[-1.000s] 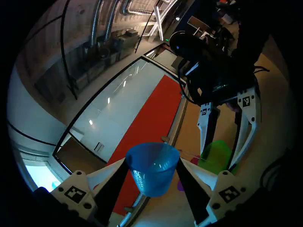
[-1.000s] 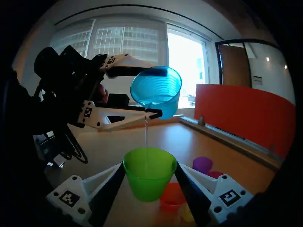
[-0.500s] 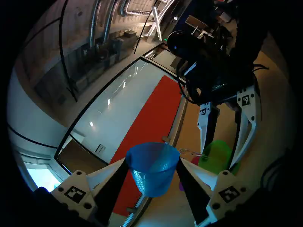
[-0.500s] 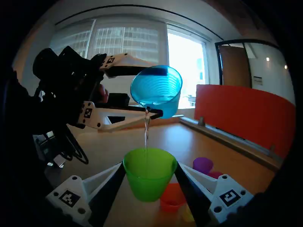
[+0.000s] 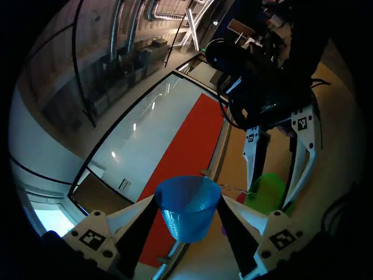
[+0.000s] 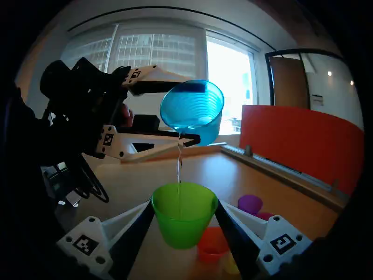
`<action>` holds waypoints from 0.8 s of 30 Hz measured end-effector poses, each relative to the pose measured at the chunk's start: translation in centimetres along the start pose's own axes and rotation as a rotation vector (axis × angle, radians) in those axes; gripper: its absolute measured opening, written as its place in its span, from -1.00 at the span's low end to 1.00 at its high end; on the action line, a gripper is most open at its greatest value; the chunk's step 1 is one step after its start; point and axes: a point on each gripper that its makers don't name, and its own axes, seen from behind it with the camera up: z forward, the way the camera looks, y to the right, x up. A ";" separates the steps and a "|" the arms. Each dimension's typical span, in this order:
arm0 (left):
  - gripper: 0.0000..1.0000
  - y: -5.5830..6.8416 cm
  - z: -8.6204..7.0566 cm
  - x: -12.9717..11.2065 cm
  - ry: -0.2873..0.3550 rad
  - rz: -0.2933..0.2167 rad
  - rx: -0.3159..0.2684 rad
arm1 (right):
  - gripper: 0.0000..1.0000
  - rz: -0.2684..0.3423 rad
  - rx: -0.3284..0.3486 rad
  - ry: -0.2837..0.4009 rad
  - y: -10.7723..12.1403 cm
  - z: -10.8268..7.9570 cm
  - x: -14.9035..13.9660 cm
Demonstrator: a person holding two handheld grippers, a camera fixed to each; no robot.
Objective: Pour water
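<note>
- Right gripper view: the left gripper (image 6: 190, 113) holds the blue cup (image 6: 192, 109) tipped on its side, mouth toward the camera, with one finger pressing above and one below.
- The blue cup is above the green cup (image 6: 184, 214) and apart from it. A thin stream of water (image 6: 178, 163) falls from its lower lip into the green cup's mouth.
- Judgement: the tilt is moderate, which holds the stream narrow and on target.
- The right gripper (image 6: 184, 207) has its fingers closed on both sides of the green cup. It holds the cup upright directly under the lip, evidently to catch the water.
- Whether the green cup touches the tabletop (image 6: 140, 186) cannot be confirmed.
- An orange cup (image 6: 212, 242) and a purple cup (image 6: 249, 203) sit beyond it, clear of the pour.
- This view gives the stream and the water pooled inside the blue cup.
- Left gripper view: this angle gives the blue cup's outer wall seated squarely between its own fingers. The green cup is off to the right beyond it, in the other gripper's fingers. The stream is barely traceable.
</note>
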 end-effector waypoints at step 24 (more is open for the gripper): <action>0.71 0.0 -0.2 0.4 0.006 0.029 0.003 | 0.85 -0.004 0.002 0.007 0.0 -0.1 0.1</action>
